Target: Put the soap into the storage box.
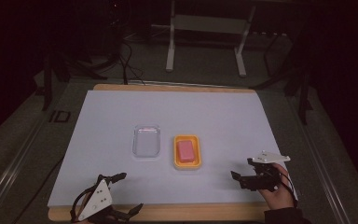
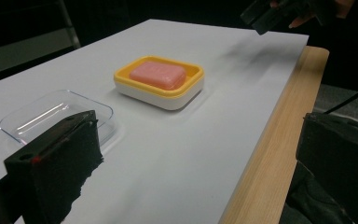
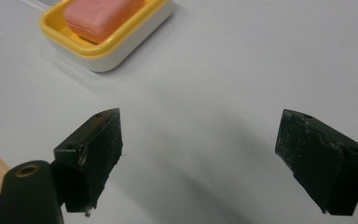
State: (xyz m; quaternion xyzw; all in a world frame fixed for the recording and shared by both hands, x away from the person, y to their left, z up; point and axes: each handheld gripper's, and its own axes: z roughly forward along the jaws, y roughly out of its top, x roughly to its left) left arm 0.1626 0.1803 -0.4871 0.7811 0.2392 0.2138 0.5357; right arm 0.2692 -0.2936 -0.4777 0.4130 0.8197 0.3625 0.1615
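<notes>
High view: a clear plastic lid (image 1: 147, 141) lies empty beside a yellow soap dish (image 1: 187, 151) holding a pink soap bar (image 1: 185, 150). Left gripper view: left gripper (image 2: 205, 149) gapes wide, empty. Right gripper view: right gripper (image 3: 198, 149) likewise spread, gripping nothing.

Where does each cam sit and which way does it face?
High view: above the person's side, facing forward and down on the white table; shows left tool, right tool, right hand.
Left gripper view: on the left tool, facing the clear lid.
Right gripper view: on the right tool, facing down at the table.
All three share the yellow soap dish holding pink soap.
</notes>
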